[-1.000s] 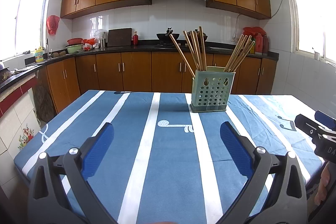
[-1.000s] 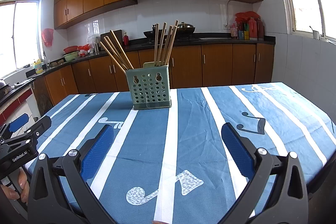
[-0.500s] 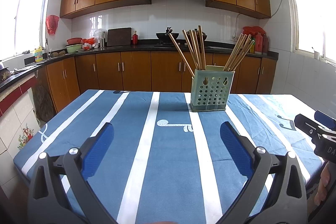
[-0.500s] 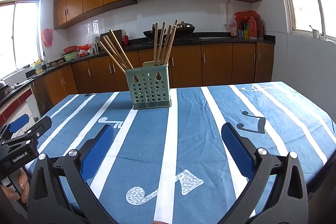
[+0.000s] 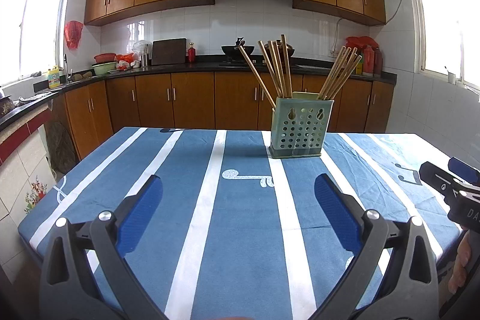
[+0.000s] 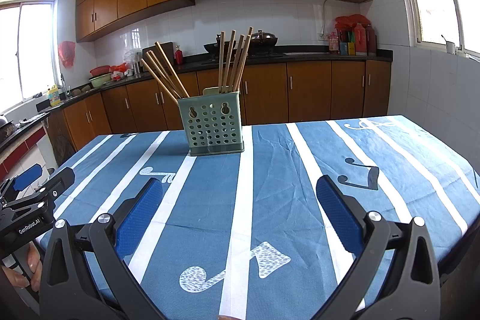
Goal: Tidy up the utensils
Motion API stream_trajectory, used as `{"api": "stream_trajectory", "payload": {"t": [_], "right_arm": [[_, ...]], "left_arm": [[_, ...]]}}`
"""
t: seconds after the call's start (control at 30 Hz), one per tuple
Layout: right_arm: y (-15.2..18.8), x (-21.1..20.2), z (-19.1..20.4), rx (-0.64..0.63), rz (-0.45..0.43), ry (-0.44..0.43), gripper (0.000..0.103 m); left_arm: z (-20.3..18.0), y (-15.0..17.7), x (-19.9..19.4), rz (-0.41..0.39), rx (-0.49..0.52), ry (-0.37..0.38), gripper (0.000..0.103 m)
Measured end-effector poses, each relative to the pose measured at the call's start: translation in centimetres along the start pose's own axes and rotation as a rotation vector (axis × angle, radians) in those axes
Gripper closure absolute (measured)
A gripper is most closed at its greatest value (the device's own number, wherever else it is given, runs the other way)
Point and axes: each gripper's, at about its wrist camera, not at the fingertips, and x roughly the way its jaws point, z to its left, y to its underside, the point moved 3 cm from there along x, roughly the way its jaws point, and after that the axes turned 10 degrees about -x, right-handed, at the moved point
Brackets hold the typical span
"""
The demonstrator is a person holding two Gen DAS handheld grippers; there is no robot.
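Upright in one holder (image 5: 298, 126), two chopstick bunches (image 6: 235, 59) (count unclear); both grippers (image 5: 238, 200) (image 6: 240, 201) spread, empty.

— Standing where?
— Pale green holder (image 5: 300, 129), perforated, upright on the blue striped tablecloth (image 5: 240, 215), toward the far edge.
— And inside?
— Wooden chopsticks (image 5: 277, 68), two bunches in separate compartments, leaning outward, tips up.

The green utensil holder (image 5: 299, 130) is sitting very slightly higher and further left in the left wrist view than a second ago, so the left gripper (image 5: 238, 200) seems to be drifting a touch. In the right wrist view its chopsticks (image 6: 232, 59) are shifting a hair left.
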Motion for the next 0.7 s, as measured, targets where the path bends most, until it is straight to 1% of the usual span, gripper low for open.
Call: {"api": "stream_trajectory", "payload": {"t": [0.7], "right_arm": [[-0.15, -0.03, -0.03, 0.002, 0.001, 0.000, 0.002]], "left_arm": [[0.00, 0.19, 0.16, 0.002, 0.000, -0.002, 0.004]]}}
